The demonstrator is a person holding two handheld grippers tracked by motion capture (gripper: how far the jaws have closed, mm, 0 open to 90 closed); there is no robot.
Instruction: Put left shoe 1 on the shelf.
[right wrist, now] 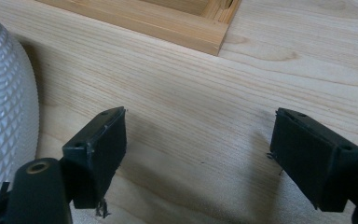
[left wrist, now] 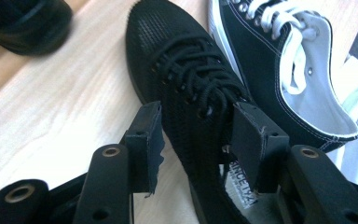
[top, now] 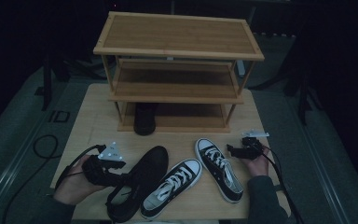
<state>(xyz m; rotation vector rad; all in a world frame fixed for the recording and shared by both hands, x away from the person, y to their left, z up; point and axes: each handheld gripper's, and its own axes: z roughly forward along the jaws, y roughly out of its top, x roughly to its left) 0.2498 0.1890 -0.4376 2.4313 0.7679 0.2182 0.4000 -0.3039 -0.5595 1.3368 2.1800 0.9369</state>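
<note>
A black mesh lace-up shoe [top: 144, 177] lies on the table [top: 93, 116], toe toward the rack. My left gripper [top: 123, 179] reaches over its heel end from the left. In the left gripper view the shoe's laced upper [left wrist: 191, 79] sits between the jaws of my left gripper [left wrist: 198, 135]. The pads stand wide on either side without visibly pressing. Two black-and-white canvas sneakers [top: 172, 186] [top: 220, 169] lie to the right. My right gripper [top: 231, 150] rests open beside the right sneaker, and in its own view my right gripper [right wrist: 198, 149] has only bare wood between its jaws.
A three-shelf wooden rack [top: 177, 35] stands at the back of the table. Another black shoe [top: 144, 119] sits on its bottom shelf at the left. The right sneaker's white toe cap [right wrist: 4, 107] and the rack's base rail [right wrist: 144, 18] lie near my right gripper.
</note>
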